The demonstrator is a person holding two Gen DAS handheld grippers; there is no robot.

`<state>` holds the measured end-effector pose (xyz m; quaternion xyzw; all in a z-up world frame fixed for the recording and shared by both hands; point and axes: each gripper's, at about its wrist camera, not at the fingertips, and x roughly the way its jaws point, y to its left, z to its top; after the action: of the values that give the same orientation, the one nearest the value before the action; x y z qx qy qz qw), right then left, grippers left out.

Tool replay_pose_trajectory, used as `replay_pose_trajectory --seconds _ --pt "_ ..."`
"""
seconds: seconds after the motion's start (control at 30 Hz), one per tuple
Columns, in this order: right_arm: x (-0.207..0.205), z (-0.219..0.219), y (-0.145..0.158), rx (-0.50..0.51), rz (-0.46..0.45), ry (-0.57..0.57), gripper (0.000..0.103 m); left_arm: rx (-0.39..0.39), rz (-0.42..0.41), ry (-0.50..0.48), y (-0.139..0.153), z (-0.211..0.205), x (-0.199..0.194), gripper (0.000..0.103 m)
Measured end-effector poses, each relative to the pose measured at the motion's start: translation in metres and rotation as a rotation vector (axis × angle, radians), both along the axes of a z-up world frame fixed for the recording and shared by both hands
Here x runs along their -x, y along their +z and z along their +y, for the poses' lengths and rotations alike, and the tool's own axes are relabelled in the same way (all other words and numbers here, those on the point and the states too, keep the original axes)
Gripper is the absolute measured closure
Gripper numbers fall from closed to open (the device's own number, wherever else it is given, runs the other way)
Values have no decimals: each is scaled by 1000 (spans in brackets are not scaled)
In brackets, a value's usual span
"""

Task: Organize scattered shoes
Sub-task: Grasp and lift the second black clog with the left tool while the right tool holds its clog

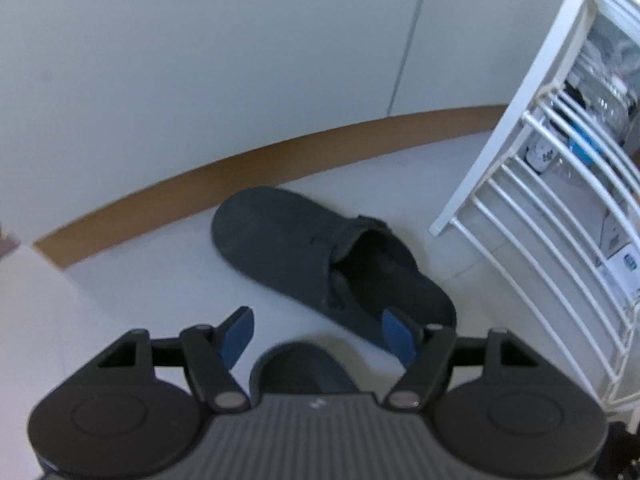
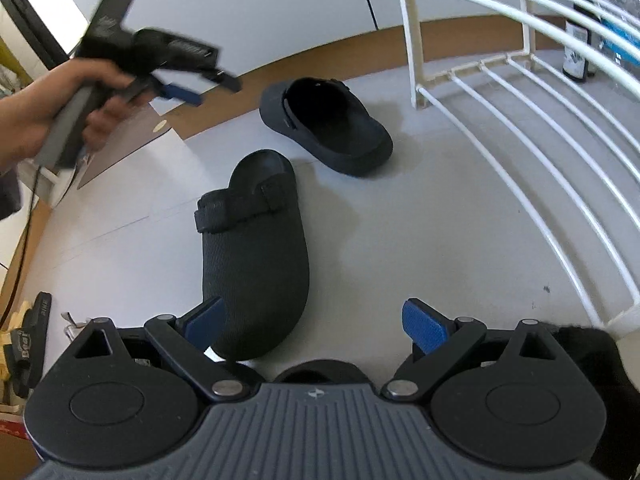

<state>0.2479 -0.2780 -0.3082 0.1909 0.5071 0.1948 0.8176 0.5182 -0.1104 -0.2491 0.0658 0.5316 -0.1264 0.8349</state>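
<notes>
Over at nine o'clock in the right wrist view, a person's hand grips the handle of the left gripper, held up off the floor and blurred; its blue pads stand apart with nothing between them. From its own camera the left gripper shows the same: jaws spread wide and empty, the right-hand pad overlapping the heel end of a dark slipper lying on the pale floor. That slipper sits at about twelve o'clock from the jaws, toe pointing toward eleven o'clock at the brown skirting board, heel opening facing four o'clock. A second dark rounded shape peeks out low between the jaws, too hidden to make out.

In the middle of the right wrist view lies the near clog, strap across its back, toe toward six o'clock, its toe end just beside the left-hand pad. Beyond it at one o'clock sits the far clog, opening turned up, apart from the first.

The right gripper hangs low over the floor, jaws wide apart and holding nothing. At three o'clock stands the white rack, its bars curving away over the floor, with bottles behind it.
</notes>
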Motion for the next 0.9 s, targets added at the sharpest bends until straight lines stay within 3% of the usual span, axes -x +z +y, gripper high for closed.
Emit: replay_pose_trajectory --seconds 0.2,0.33,0.4,0.5,0.53,0.57,0.6,0.73,0.9 --pt "-10 0 -7 -58 -11 34 5 -36 5 -7 -18 -25 -32 30" --pt "-20 0 -14 -69 -9 40 5 -140 22 -80 -34 -50 -37 29" --pt "-23 -1 -19 -64 0 44 5 -180 55 -56 -50 -53 -42 29" --pt "-26 -1 -25 -56 15 59 5 -148 102 11 -72 -46 -52 30" --pt "-26 -2 -26 -51 15 62 5 -129 111 33 -75 -42 -55 40" --pt "-27 -2 -27 -48 13 62 5 -127 115 44 -77 -40 -57 59" --pt "-27 -3 -27 -43 12 60 5 -136 109 69 -77 -38 -58 69" --pt "-27 -7 -26 -28 11 50 5 -146 90 139 -74 -28 -65 82" --pt "-26 -8 -24 -16 5 40 5 -94 59 210 -56 -13 -68 85"
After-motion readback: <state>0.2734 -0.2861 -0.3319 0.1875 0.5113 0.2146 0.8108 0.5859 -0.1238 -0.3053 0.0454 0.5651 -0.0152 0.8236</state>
